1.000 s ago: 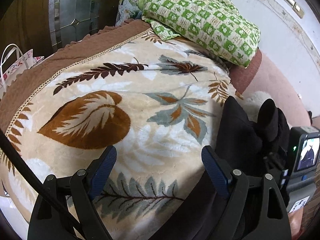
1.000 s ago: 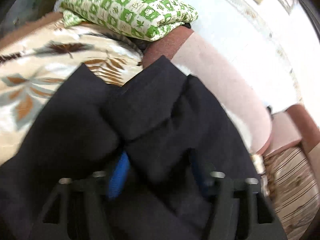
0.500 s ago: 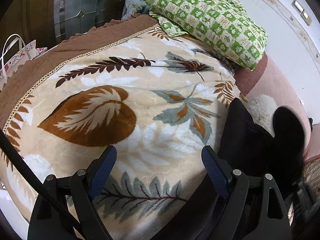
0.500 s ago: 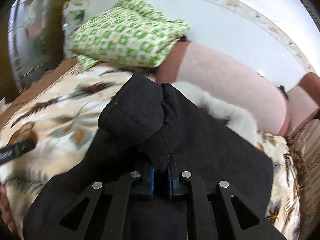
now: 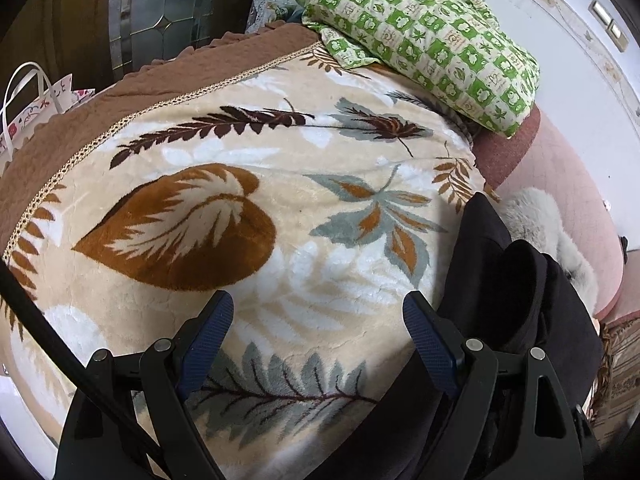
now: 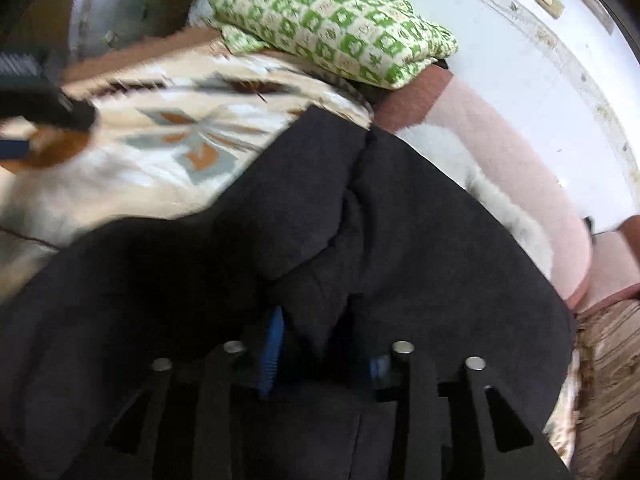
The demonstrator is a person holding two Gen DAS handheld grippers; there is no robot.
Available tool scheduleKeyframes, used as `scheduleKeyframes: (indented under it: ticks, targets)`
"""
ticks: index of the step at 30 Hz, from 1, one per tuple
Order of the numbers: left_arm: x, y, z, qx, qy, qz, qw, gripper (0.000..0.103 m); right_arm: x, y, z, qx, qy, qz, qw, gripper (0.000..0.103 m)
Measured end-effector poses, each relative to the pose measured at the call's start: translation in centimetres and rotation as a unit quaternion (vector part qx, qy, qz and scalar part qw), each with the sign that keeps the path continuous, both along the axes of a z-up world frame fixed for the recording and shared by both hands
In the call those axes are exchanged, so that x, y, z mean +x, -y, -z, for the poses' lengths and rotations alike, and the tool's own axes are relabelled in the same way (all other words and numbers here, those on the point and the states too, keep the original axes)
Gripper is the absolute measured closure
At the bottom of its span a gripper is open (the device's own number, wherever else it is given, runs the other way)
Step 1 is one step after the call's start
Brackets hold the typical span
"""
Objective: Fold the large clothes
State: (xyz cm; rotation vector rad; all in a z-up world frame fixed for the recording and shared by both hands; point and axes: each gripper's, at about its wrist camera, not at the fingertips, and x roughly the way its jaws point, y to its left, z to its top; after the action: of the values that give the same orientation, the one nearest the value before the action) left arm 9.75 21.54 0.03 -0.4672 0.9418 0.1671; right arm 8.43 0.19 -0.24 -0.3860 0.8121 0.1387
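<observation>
A large black garment (image 6: 400, 220) lies bunched on the leaf-patterned blanket (image 5: 248, 216). In the left wrist view the garment (image 5: 496, 280) sits at the right, beside my right-hand finger. My left gripper (image 5: 320, 332) hovers open over the blanket with nothing between its blue pads. My right gripper (image 6: 324, 356) is low over the garment and its jaws are opening. A loose fold of black cloth still sits between the pads, which do not press on it. The fingertips are partly buried in the fabric.
A folded green checked quilt (image 5: 432, 36) lies at the blanket's far end. White fluffy fabric (image 5: 548, 228) and a pink padded surface (image 5: 560, 184) border the garment on the right. A patterned paper bag (image 5: 36, 100) stands at the left, past the brown bedspread edge (image 5: 120, 96).
The right gripper, shut tight on a black fold half a second ago, now has its jaws apart, and the raised fold has sunk onto the garment. The left gripper has stayed put.
</observation>
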Motion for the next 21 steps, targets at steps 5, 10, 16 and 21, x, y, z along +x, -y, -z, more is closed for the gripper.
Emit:
scheduleKeyframes:
  ticks: [5, 10, 16, 21]
  targets:
    - [-0.1, 0.4, -0.2, 0.004, 0.005, 0.005, 1.0, 0.017, -2.7, 2.5, -4.7, 0.09, 0.045, 0.008, 0.995, 0.06]
    - [-0.2, 1.1, -0.2, 0.017, 0.006, 0.015, 0.9997, 0.017, 1.5, 4.1, -5.3, 0.102, 0.062, 0.072, 0.99, 0.067]
    - [-0.1, 1.6, -0.7, 0.028, 0.026, 0.026, 0.9989, 0.017, 8.3, 3.3, 1.0, 0.115, -0.025, 0.119, 0.986, 0.077]
    - [0.1, 2.7, -0.7, 0.04, 0.027, 0.054, 0.9973, 0.017, 8.3, 3.7, 1.3, 0.113, -0.014, 0.128, 0.985, 0.077]
